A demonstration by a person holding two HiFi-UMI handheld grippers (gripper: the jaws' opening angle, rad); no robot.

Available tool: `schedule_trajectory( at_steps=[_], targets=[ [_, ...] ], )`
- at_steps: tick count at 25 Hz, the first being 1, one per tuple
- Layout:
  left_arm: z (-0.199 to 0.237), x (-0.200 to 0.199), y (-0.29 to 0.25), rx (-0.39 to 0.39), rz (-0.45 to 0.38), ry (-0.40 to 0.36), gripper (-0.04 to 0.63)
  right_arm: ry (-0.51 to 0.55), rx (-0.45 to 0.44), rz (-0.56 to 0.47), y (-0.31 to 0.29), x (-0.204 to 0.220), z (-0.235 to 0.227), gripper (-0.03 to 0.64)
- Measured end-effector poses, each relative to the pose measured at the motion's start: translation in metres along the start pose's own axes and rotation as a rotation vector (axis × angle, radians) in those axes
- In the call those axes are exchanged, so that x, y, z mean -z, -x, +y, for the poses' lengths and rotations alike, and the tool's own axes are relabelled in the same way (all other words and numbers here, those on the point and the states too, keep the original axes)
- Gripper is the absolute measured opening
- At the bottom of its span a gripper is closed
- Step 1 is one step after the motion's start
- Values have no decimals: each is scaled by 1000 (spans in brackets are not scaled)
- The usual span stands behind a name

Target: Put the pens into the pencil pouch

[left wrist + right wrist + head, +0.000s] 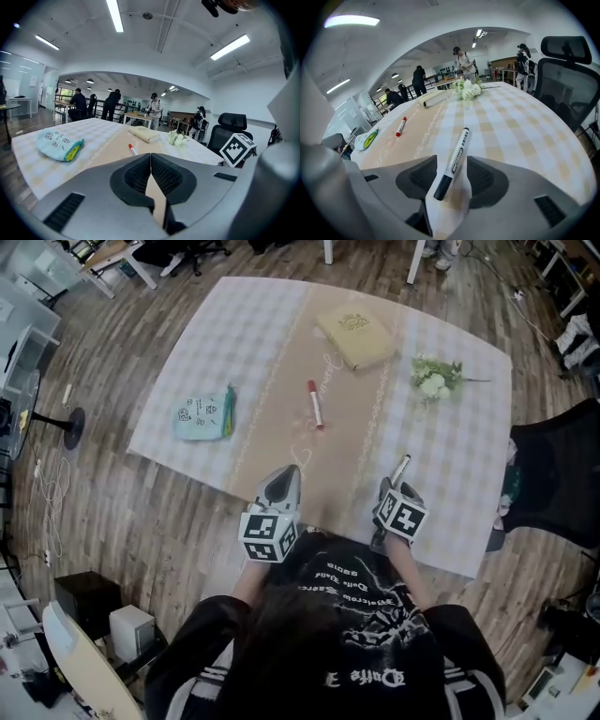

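Evidently the right gripper is set low over the table's near edge to pick up the first pen. Its jaws stand wide on either side of a black whiteboard marker, which lies flat on the checked tablecloth just right of the beige runner. The pads are not touching the barrel, so the marker is straddled rather than gripped. Its dark cap end points back toward the person, and that probably leaves the white printed barrel as the part to be pinched. The left gripper waits beside it at the near edge over the runner. Its jaws are pressed together on nothing, most likely held in reserve for steadying or opening the pouch. A red marker lies alone on the runner about mid-table, within easy reach for a second trip. The pencil pouch sits well apart from both pens, near the table's left edge. It is soft, slumped and pale blue, printed with small dark doodles, and has a yellow-green strip along the side facing the runner. I cannot tell from here whether its mouth is open. A tan book lies toward the far edge, and white flowers lie toward the far right corner, both clear of the work.
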State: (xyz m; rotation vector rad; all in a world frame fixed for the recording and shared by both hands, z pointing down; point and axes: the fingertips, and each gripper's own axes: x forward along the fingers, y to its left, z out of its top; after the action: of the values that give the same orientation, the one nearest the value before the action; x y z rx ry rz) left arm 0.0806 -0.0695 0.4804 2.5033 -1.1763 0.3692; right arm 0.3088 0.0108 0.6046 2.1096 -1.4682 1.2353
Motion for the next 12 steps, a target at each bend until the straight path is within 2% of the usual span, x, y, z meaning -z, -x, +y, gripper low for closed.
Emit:
schedule_trajectory(
  at_steps=[5,12],
  targets=[
    [0,13,4,-9,18,9,21,-18,22,22,-7,9,-3,209],
    [-4,21,8,-2,33,21,21,34,78,10,-8,12,-4,193]
  ],
)
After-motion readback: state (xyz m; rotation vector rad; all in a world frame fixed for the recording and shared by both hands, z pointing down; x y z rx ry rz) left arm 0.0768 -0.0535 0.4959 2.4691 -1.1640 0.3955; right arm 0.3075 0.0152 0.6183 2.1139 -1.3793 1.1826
